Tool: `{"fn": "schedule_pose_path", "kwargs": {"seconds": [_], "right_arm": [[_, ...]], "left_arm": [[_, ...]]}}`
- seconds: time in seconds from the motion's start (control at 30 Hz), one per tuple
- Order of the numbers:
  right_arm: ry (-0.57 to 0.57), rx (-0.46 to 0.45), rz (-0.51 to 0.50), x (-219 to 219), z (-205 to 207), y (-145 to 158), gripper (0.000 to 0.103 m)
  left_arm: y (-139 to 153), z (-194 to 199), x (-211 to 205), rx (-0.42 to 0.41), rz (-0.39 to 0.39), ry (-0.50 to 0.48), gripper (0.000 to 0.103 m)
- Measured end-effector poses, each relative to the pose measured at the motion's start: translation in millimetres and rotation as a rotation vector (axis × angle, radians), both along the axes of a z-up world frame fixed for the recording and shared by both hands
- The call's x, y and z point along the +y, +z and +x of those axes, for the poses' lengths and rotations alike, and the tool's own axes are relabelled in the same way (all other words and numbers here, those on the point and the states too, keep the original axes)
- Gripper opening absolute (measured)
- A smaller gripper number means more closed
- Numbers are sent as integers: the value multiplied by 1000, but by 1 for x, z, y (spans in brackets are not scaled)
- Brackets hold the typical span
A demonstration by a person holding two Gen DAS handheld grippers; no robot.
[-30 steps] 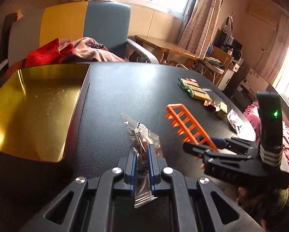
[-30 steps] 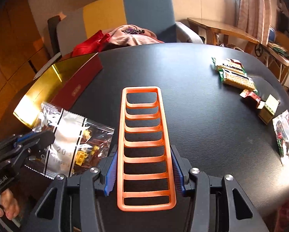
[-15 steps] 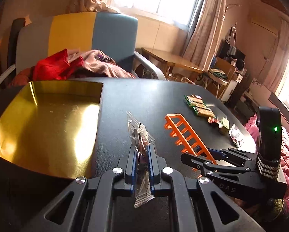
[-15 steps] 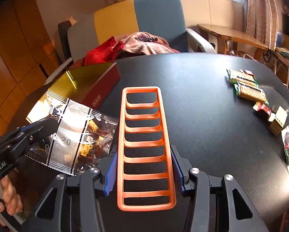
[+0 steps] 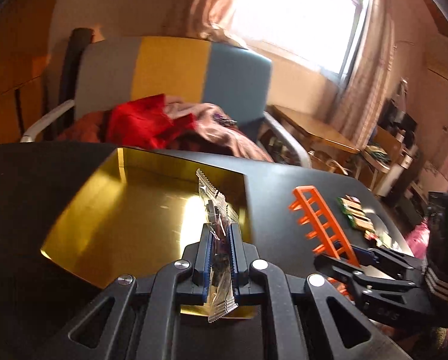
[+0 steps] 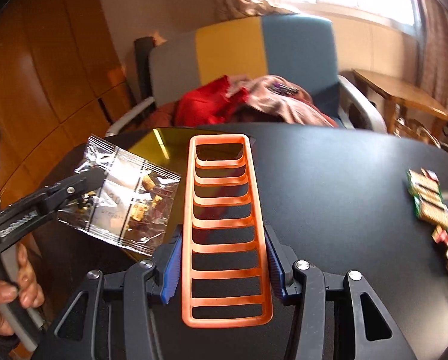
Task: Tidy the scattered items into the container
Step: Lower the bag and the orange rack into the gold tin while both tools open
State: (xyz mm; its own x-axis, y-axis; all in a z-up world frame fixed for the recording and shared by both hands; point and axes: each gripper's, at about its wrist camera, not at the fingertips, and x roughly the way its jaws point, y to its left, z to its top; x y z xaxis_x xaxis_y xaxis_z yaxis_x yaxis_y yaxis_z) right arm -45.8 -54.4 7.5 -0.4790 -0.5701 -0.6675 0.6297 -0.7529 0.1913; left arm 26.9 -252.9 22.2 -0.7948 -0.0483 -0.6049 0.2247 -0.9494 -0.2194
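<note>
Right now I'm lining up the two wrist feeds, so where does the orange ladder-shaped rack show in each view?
Left wrist view: orange rack at right of centre, slanting up from the right gripper that clamps it.
Right wrist view: orange rack dead centre, running away from the camera between the two fingers.
Shared landmark: the gold tray, left of the rack in both.

The small packets [image 6: 430, 198] at the counter's [image 6: 329, 180] far right are blurred, their print unreadable, and the outermost run off the right wrist picture's edge. The orange rack [image 6: 222, 228] covers part of the gold tray [image 6: 161, 144]. The clear bag's [image 6: 128, 201] lettering is too smeared to read.
</note>
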Motion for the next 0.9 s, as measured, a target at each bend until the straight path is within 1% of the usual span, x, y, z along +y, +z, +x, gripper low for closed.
{"fn": "schedule_pose_path", "kwargs": {"seconds": [0.07,0.17,0.43,0.5,0.7,0.8,0.87,0.9], "right_arm": [[29,11,2,-18,-2,4,50],[69,5,-1,-43,-6,4,50],[152,-22,35,-106,-15,-11,50],[160,-30,47,-115,-19,-16,50],[169,-65,73,-130,-25,-29,50],[173,-83,86,-136,-28,-36,50],[171,-90,92,-139,-29,-40,50],[169,-95,93,-139,-30,-42,50]], "left_arm": [[-2,-2,-14,-9,-6,26,9],[-10,-5,-30,-31,-16,60,9],[-34,-7,-61,-105,-20,142,9],[-40,-7,-66,-123,-31,162,9],[-48,-5,-78,-149,-23,208,11],[-50,-2,-81,-162,-26,222,16],[-51,0,-83,-165,-25,232,16],[-52,1,-84,-169,-29,239,18]]}}
